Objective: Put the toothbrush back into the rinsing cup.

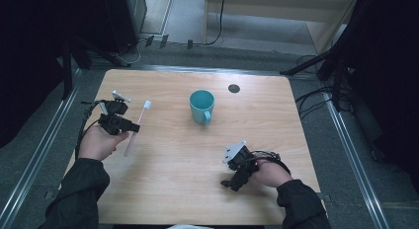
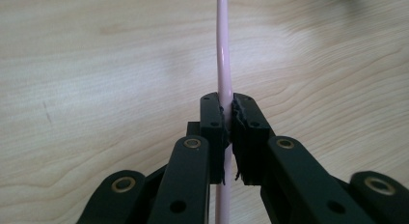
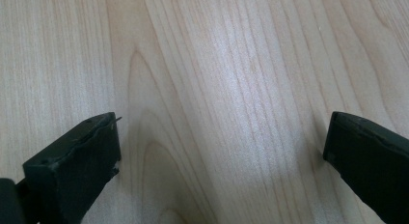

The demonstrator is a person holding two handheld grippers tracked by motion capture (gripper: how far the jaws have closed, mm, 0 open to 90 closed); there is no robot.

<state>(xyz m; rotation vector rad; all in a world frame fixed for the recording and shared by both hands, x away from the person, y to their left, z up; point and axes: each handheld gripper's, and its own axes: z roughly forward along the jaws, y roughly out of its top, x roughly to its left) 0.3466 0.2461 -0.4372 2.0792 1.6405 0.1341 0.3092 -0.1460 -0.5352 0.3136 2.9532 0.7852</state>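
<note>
toothbrush [image 1: 136,128]: pink handle, white head; lies on the wooden table [image 1: 178,165] at its left side, head pointing away from the person, well apart from the teal mug [image 1: 202,106].
handling: likely light, a thin plastic rod that is stiff along its length but may flex a little. Smooth round shaft, so it could spin or slide in the pads if the squeeze is weak. Not fragile.
where to grip: mid-handle looks best for balance; a hold too near either end would likely let the long side droop. Head end should stay free.
left gripper [image 1: 134,126]: jaws closed down onto the handle. In the left gripper view the pads [image 2: 212,120] pinch the pink shaft [image 2: 223,64] from both sides, with the shaft running straight up between them and more handle showing below the pinch.
lift state: cannot tell whether the brush is off the wood yet.
left hand [image 1: 97,142]: comes in from the table's left edge, gripper pointing right across the table, roughly square to the handle.
right gripper [image 1: 228,182]: jaws spread wide with nothing between them; bare wood grain shows in the gap.
right hand [image 1: 271,172]: low at the near right of the table, well away from brush and mug, looks idle.
risk: handle twisting in the pads on a tilt.
</note>
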